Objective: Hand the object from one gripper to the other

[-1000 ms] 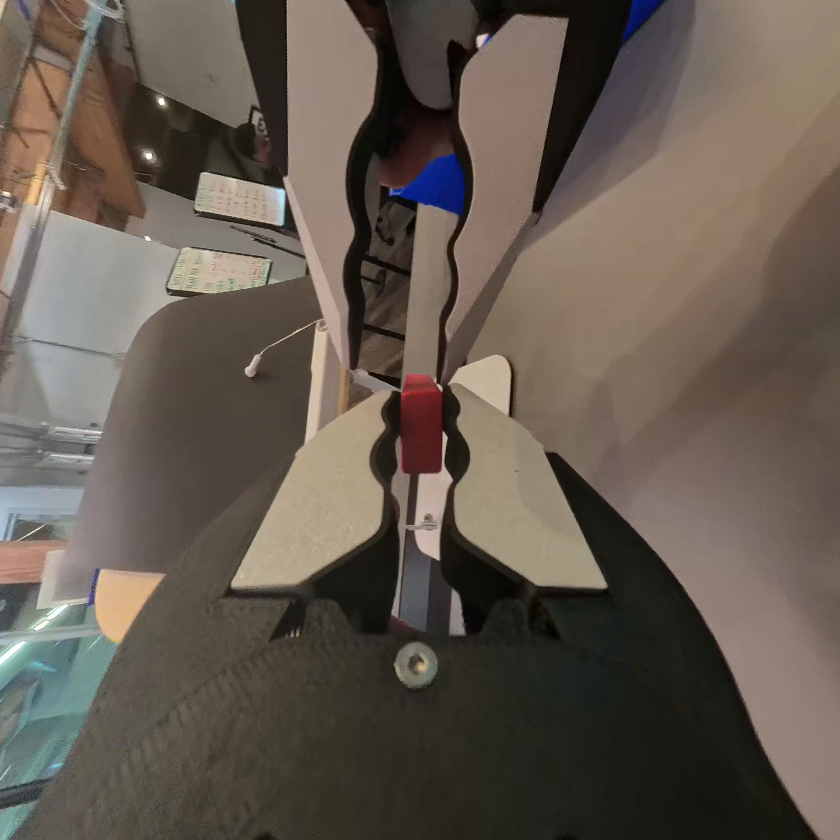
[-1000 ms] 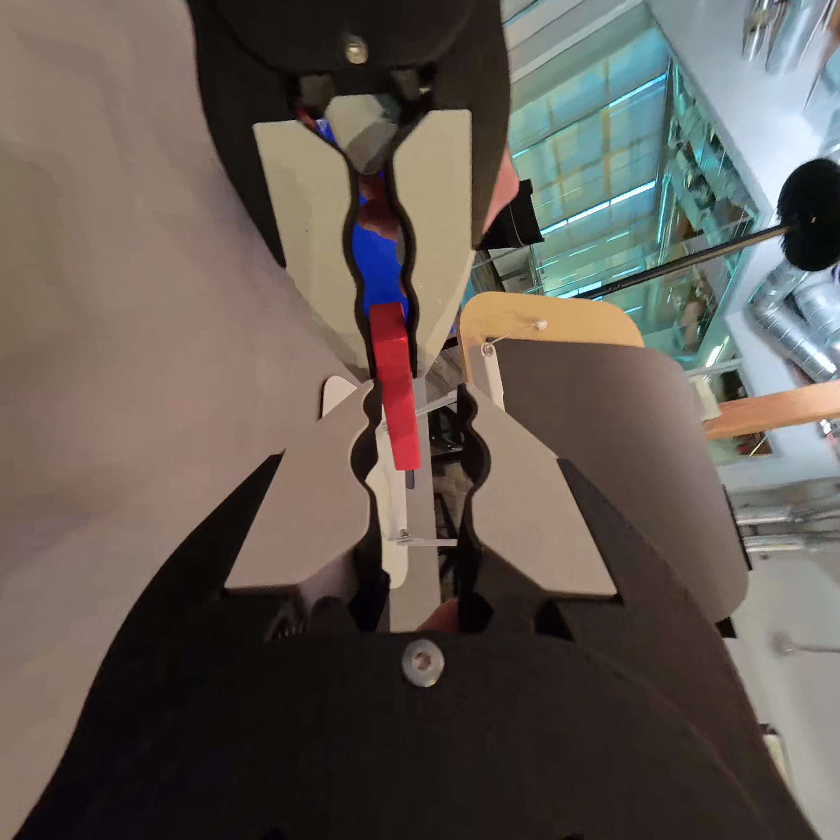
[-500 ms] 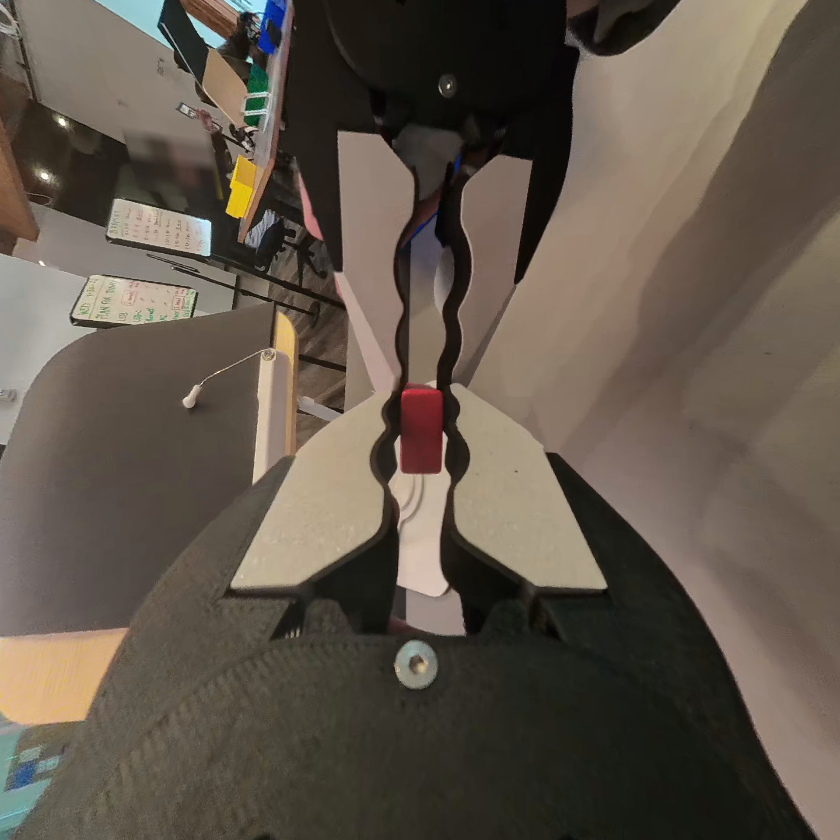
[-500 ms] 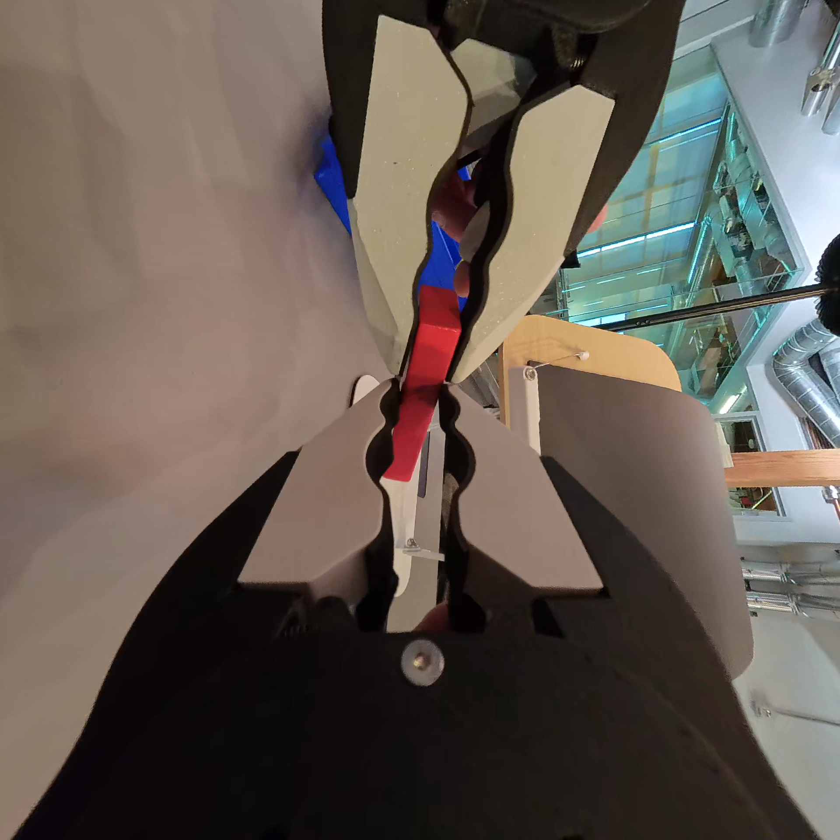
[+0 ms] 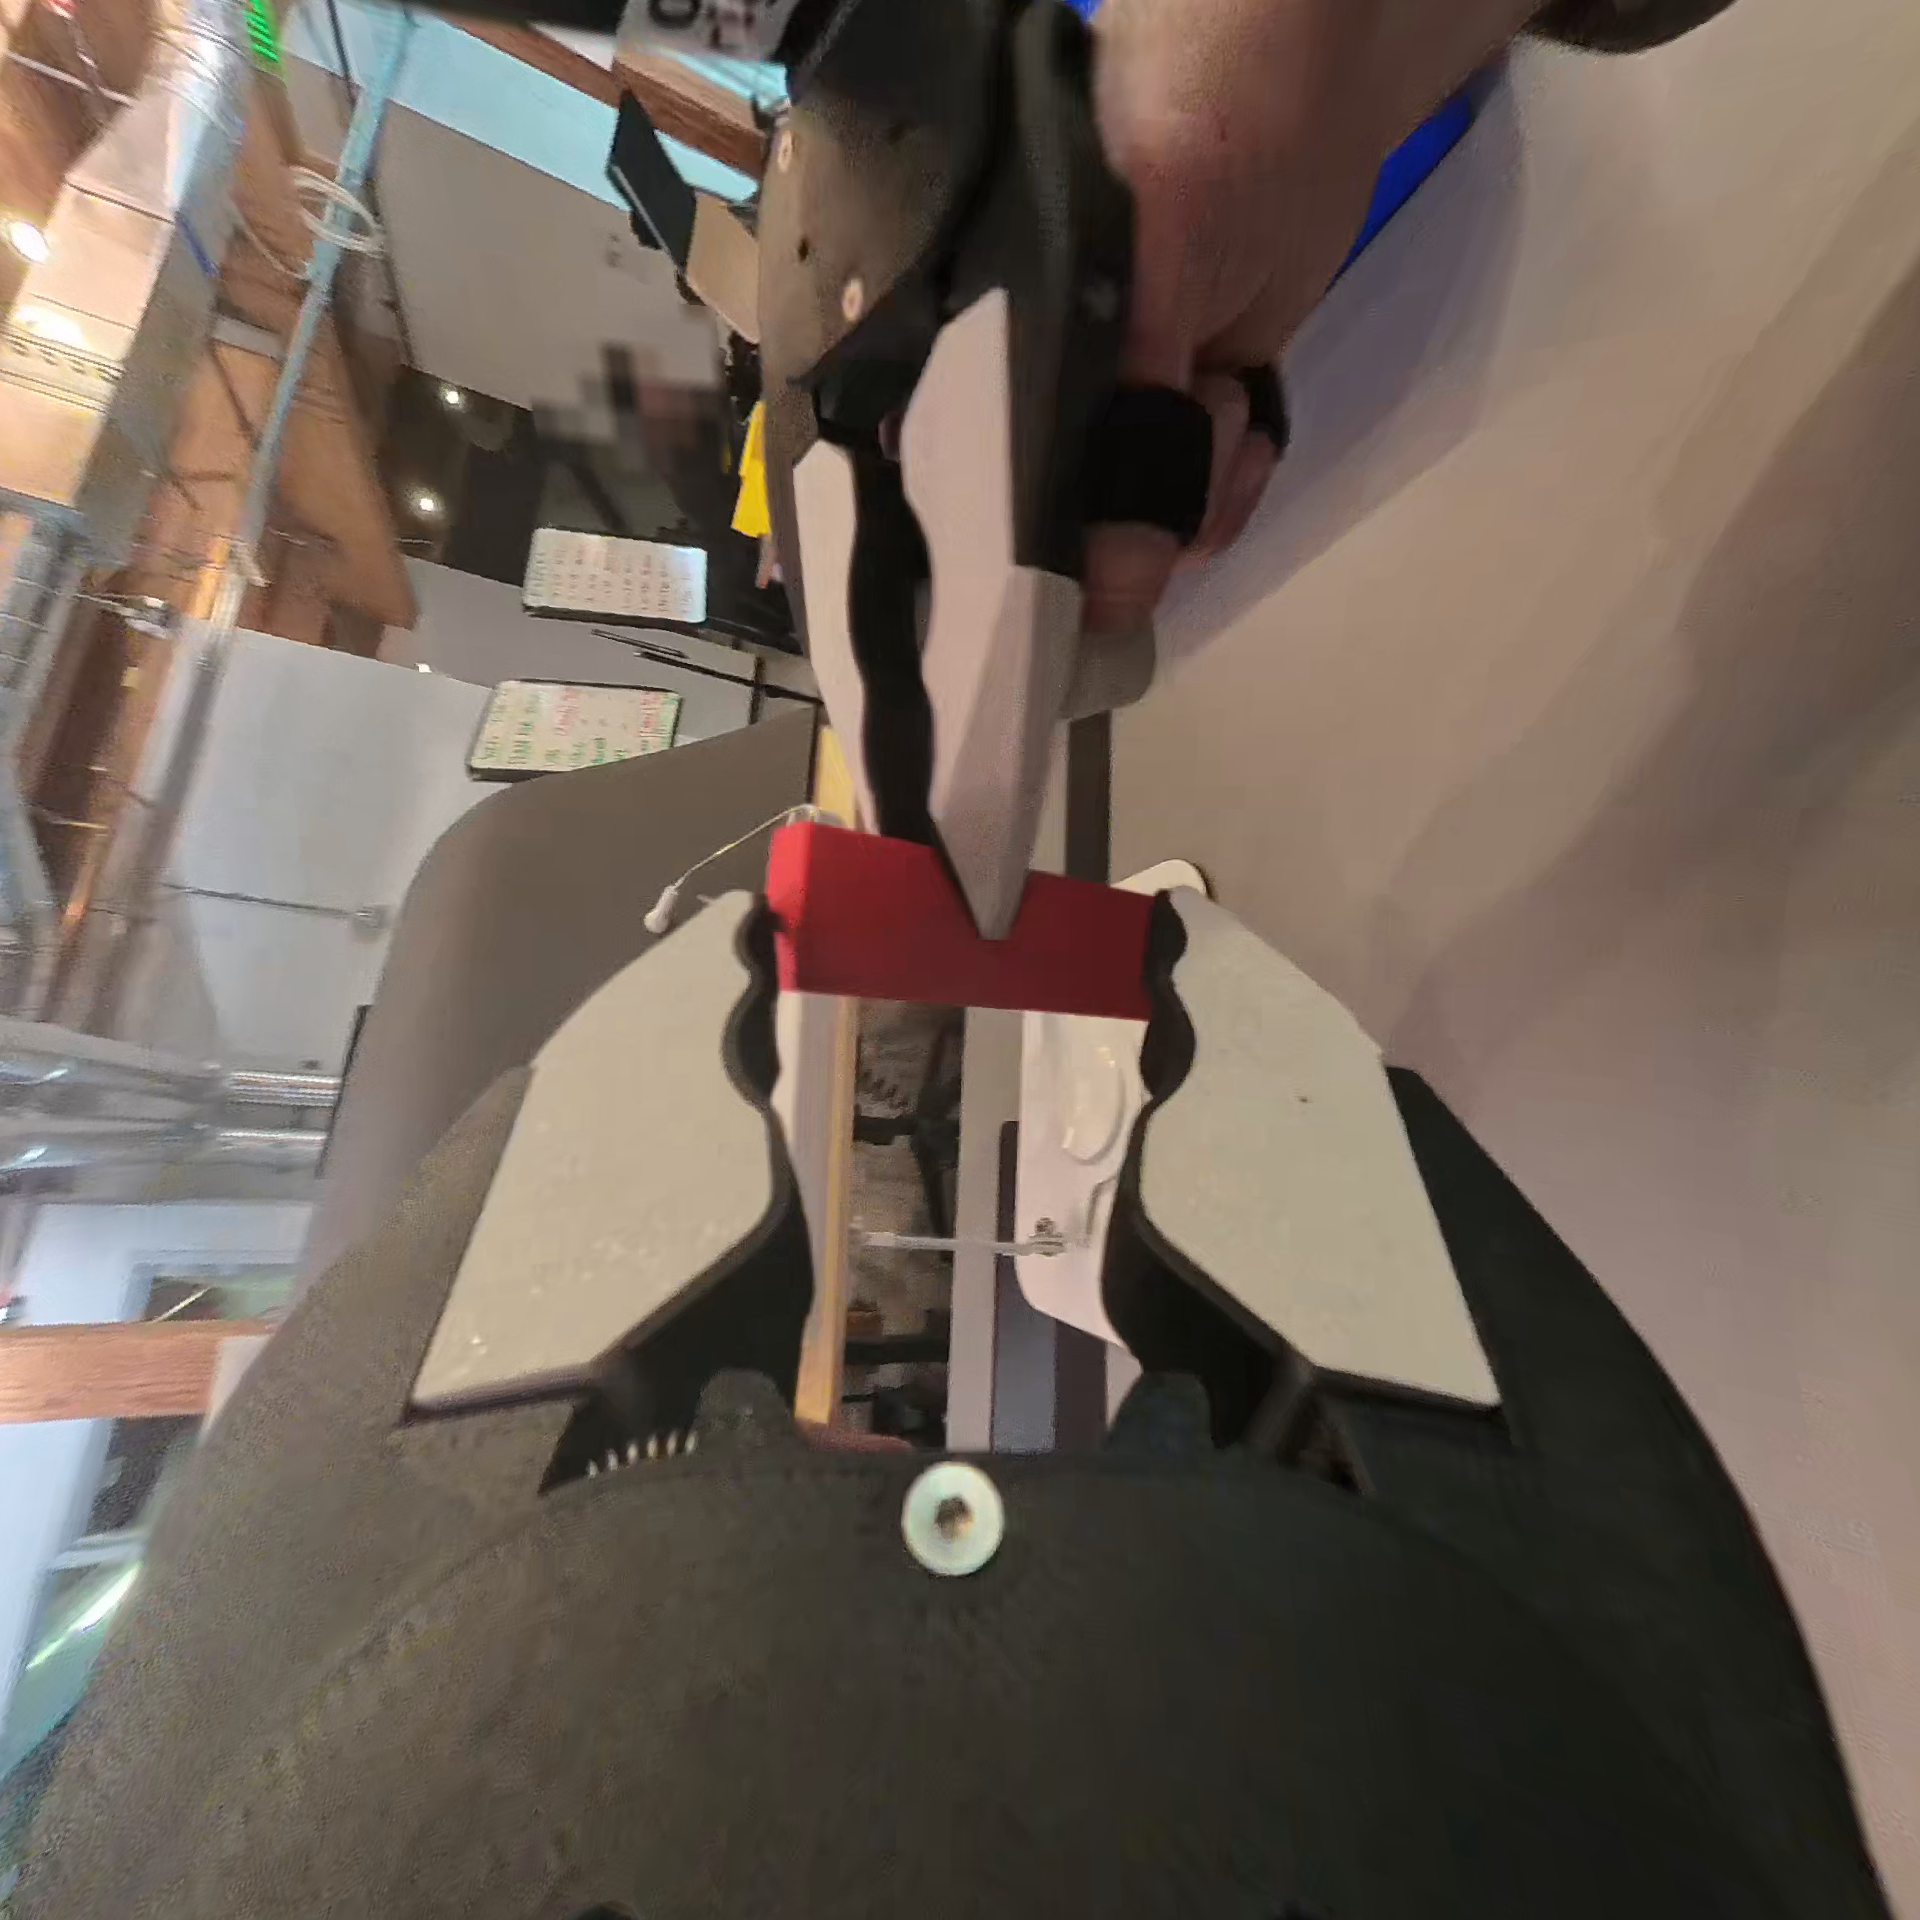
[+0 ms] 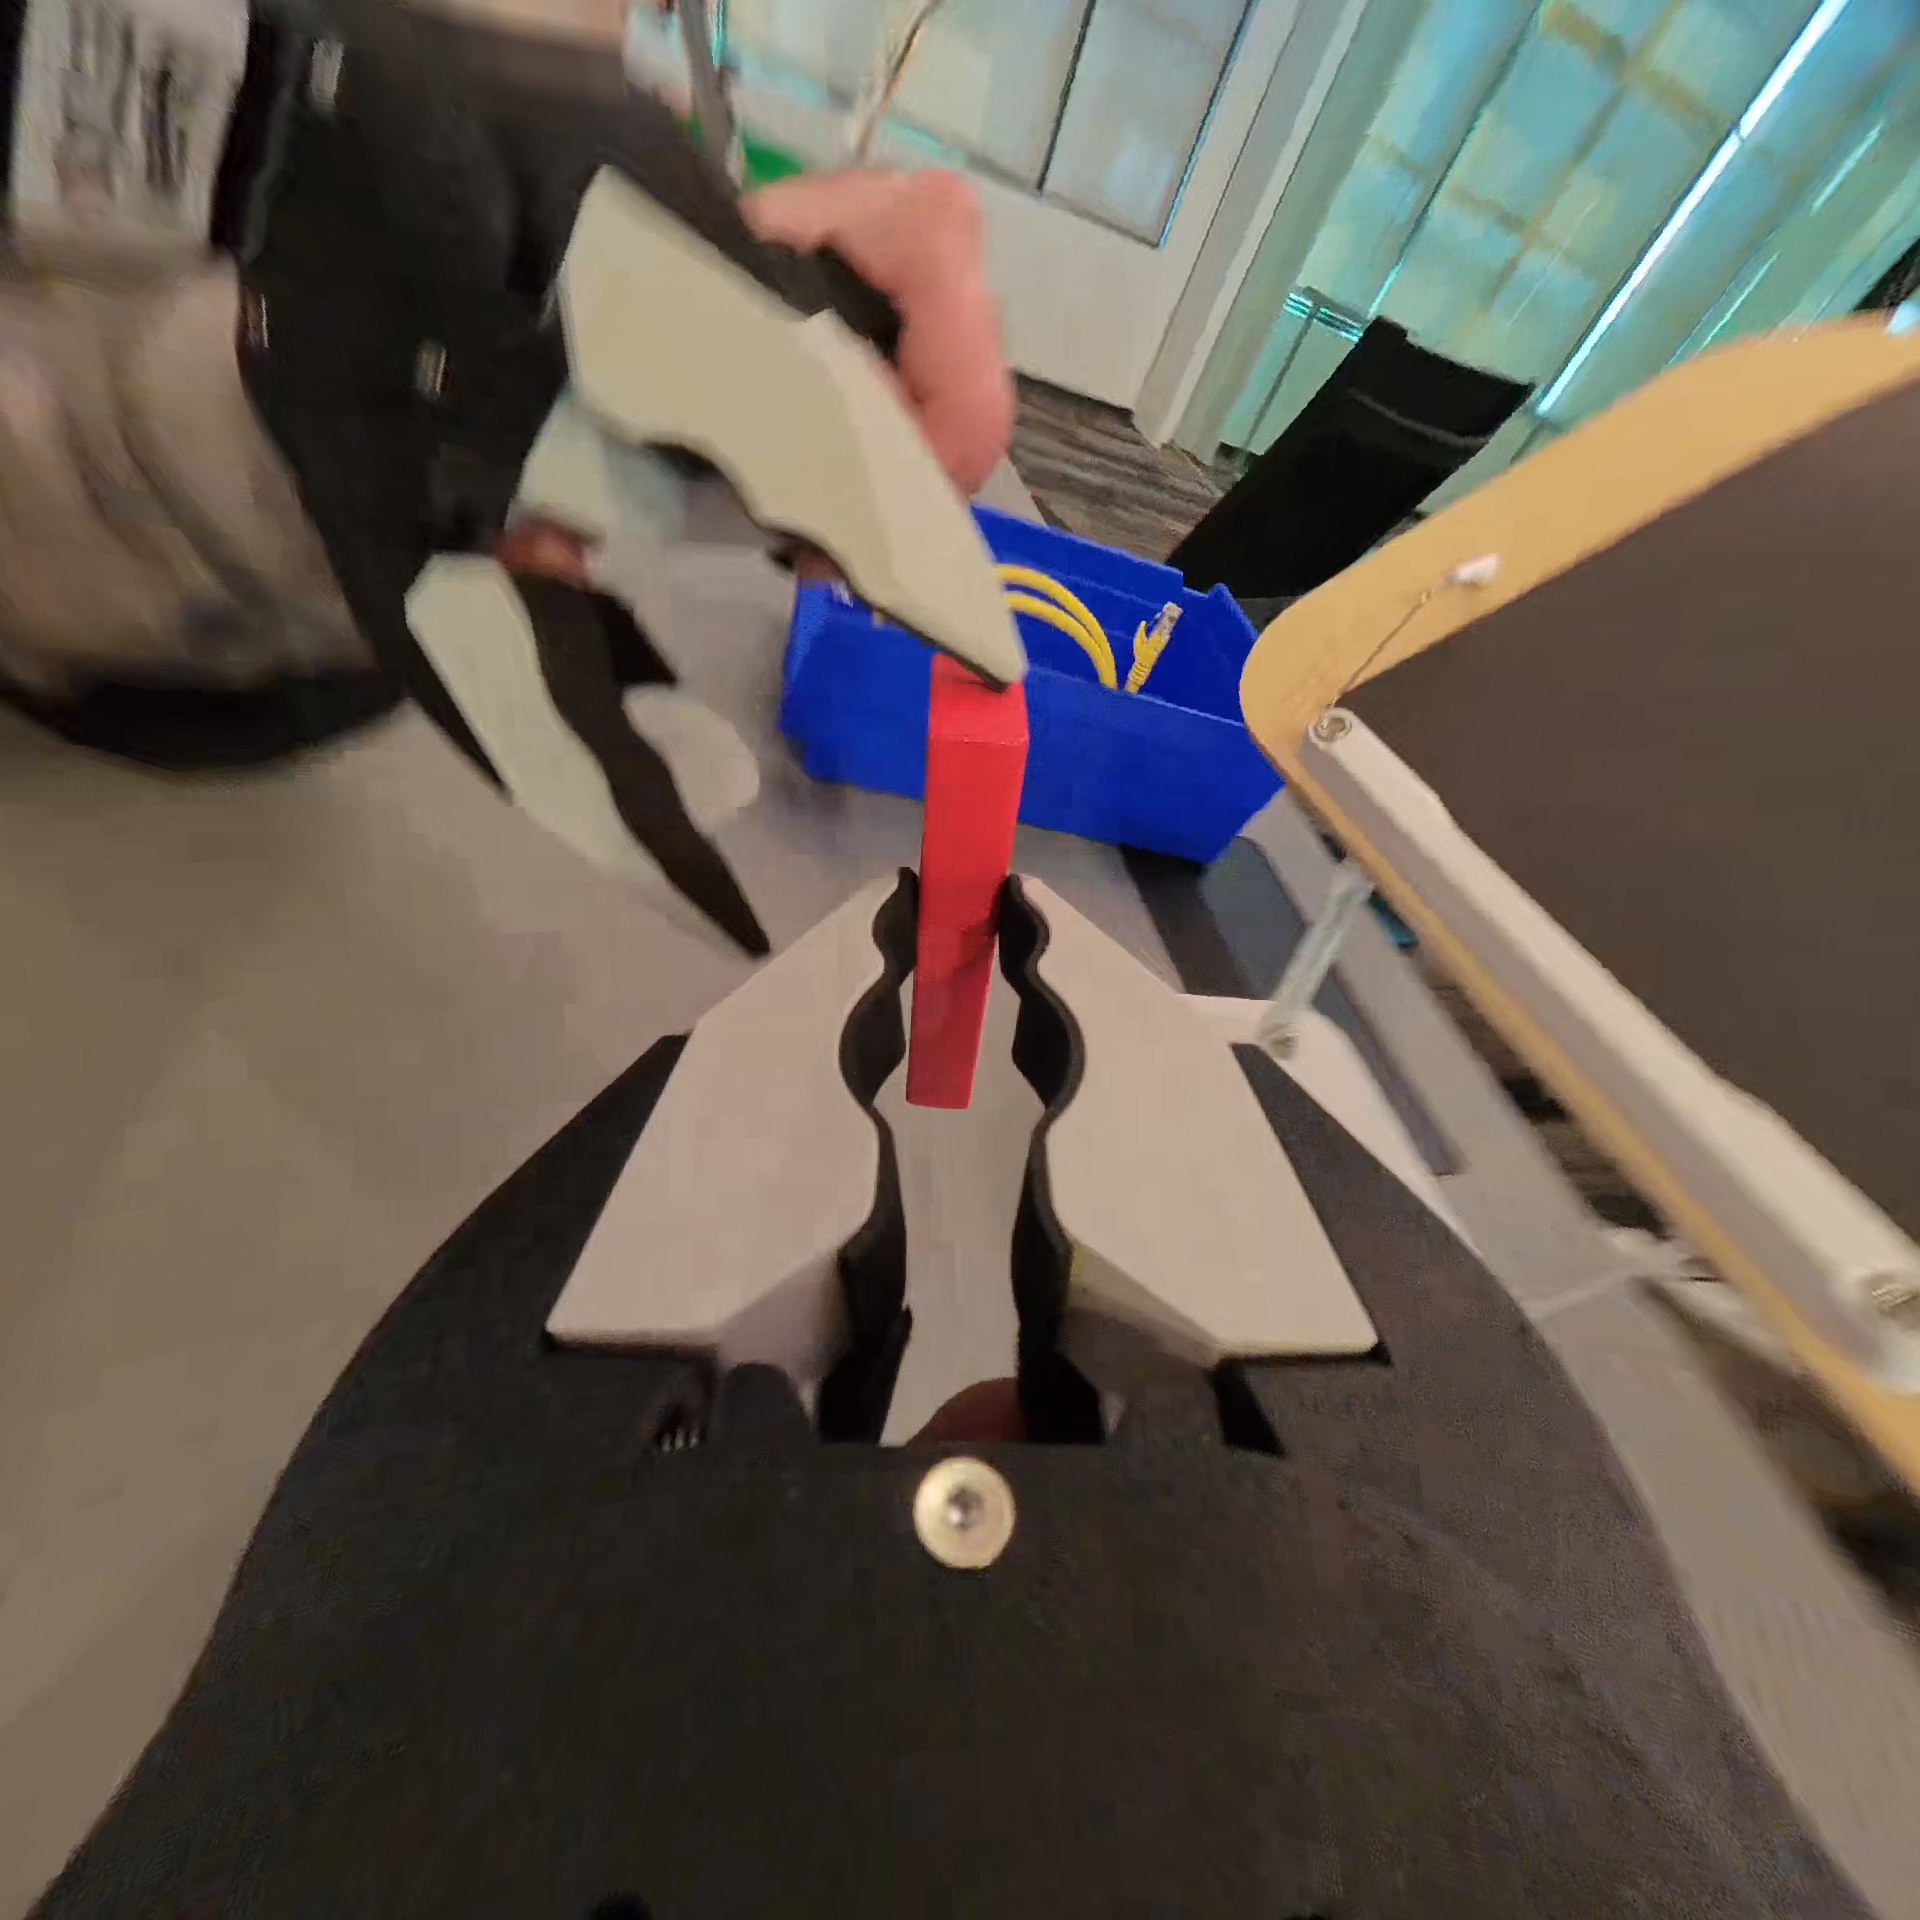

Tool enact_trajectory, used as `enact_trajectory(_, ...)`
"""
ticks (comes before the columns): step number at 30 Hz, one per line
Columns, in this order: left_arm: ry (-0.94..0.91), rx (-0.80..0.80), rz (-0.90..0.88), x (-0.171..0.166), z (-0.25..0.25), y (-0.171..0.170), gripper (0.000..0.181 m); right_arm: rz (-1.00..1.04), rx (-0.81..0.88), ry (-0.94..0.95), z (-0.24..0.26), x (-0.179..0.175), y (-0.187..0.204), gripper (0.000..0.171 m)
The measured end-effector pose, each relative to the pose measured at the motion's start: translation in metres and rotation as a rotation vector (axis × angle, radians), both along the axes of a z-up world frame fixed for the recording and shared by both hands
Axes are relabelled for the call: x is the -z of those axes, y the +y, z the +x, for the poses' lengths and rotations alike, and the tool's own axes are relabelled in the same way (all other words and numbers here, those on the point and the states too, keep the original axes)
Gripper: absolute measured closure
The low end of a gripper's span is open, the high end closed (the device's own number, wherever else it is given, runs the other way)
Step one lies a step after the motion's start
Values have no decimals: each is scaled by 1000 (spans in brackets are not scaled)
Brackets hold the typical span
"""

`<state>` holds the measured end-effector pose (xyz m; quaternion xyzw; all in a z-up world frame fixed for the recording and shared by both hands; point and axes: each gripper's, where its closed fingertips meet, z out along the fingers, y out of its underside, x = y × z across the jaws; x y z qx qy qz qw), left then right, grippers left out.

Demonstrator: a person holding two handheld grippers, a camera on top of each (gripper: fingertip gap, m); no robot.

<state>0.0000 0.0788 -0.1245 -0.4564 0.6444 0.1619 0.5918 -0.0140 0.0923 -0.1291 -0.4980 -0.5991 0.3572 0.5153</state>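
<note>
A: Right claw (image 6: 961, 914)?
B: Clamped on the red block (image 6: 964, 894), which sticks out toward 12 o'clock.
A: Left claw (image 5: 961, 930)?
B: Spread wide, empty; the block lies across its tips.
A: Surroundings?
B: Blue bin (image 6: 1091, 748) at 12 behind the block, holding a yellow cable (image 6: 1081, 629); chair (image 6: 1621, 790) at 2.

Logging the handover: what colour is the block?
Red, plain; block shows best in the right wrist view.

Light: even indoor light, fairly bright; small ceiling spots glow at the upper left of the left wrist view.
Daylight: teal windows (image 6: 1455, 208) wash the right wrist view's top.
Blur: motion smear on the person's hand (image 6: 914, 312) and on the frame edges.
Distortion: strong wide-angle bending at the borders.
Shadows: soft, faint.
</note>
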Motion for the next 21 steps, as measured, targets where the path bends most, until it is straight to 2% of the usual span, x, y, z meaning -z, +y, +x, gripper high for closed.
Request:
enact_trajectory(3, 32, -54, 107, 1, 0, 13, 91, -281, -9, 116, 3, -11, 9, 159)
enact_trajectory(8, 134, -101, 315, 10, -2, 31, 79, -636, -37, 277, 11, -25, 24, 158)
enact_trajectory(14, 130, -80, 571, -4, 4, 27, 107, -790, -47, 310, 12, -23, 30, 159)
enact_trajectory(21, 158, -100, 646, 4, 6, 30, 135, -848, -50, 325, 11, -23, 31, 159)
